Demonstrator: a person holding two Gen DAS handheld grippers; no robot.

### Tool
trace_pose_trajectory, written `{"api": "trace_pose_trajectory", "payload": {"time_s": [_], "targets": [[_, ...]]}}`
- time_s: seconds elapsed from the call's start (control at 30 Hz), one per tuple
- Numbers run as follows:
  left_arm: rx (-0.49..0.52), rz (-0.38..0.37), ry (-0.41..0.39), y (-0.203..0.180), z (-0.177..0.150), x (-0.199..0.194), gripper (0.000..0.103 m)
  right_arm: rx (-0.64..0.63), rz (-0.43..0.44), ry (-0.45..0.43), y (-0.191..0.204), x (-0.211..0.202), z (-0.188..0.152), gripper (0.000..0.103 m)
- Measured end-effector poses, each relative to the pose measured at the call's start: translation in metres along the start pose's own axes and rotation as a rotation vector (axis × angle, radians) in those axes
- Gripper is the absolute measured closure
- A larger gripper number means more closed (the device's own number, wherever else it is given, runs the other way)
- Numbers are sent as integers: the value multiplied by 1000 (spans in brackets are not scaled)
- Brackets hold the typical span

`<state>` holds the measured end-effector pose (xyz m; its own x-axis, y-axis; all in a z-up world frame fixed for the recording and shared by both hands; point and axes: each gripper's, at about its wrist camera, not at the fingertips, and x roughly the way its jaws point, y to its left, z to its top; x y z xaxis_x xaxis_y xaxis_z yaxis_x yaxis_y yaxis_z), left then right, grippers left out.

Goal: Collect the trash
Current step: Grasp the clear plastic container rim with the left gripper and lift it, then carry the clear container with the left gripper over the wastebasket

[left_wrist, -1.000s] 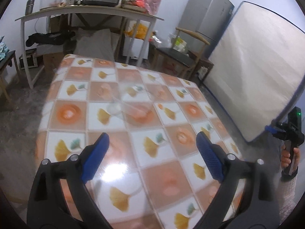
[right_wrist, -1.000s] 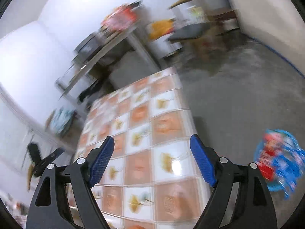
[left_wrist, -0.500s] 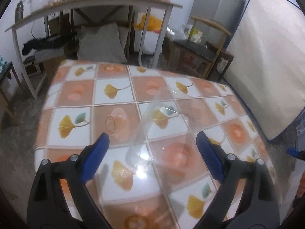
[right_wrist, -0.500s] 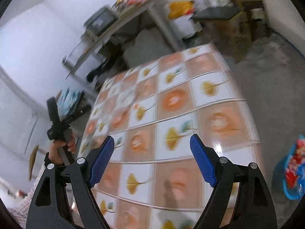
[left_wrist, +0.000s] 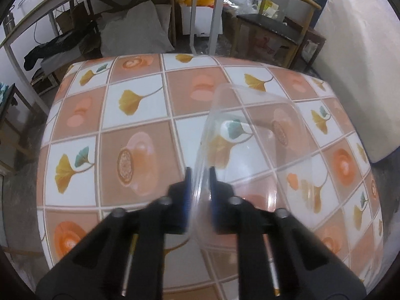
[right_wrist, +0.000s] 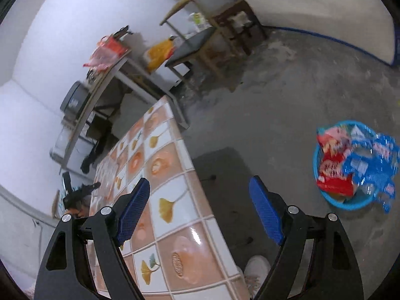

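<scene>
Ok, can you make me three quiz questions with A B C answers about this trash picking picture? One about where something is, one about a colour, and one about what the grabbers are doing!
1. Where is the basket of trash?
A. On the floor
B. On the table
C. On the chair

2. What colour is the basket?
A. Green
B. Blue
C. Yellow

3. What is the left gripper doing?
A. Wide open, holding nothing
B. Shut on a red wrapper
C. Shut on the clear plastic container's rim

Answers:
1 A: the basket sits on the grey floor, apart from the table.
2 B: its rim is blue.
3 C: the left gripper has just been closing and pinches the clear plastic container; the right gripper is open.
</scene>
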<state>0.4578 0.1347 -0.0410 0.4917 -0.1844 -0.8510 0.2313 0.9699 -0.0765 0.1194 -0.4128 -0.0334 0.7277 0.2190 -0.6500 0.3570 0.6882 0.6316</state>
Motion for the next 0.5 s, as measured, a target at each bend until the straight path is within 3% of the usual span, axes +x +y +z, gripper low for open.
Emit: {"api": "trace_pose_trajectory", "payload": {"time_s": [0.17, 0.27, 0.37, 0.5], "targets": [[-1, -17, -27, -9, -7, -19, 100, 43, 0, -19, -22, -5, -12, 24], [-7, -86, -46, -21, -11, -40, 101, 62, -27, -55, -35, -18, -20, 24], [14, -160, -73, -42, -14, -63, 101, 106, -112, -130, -59, -43, -30, 24], [71, -257, -94, -85, -19, -91, 101, 227, -261, -235, -120, -83, -50, 24]]}}
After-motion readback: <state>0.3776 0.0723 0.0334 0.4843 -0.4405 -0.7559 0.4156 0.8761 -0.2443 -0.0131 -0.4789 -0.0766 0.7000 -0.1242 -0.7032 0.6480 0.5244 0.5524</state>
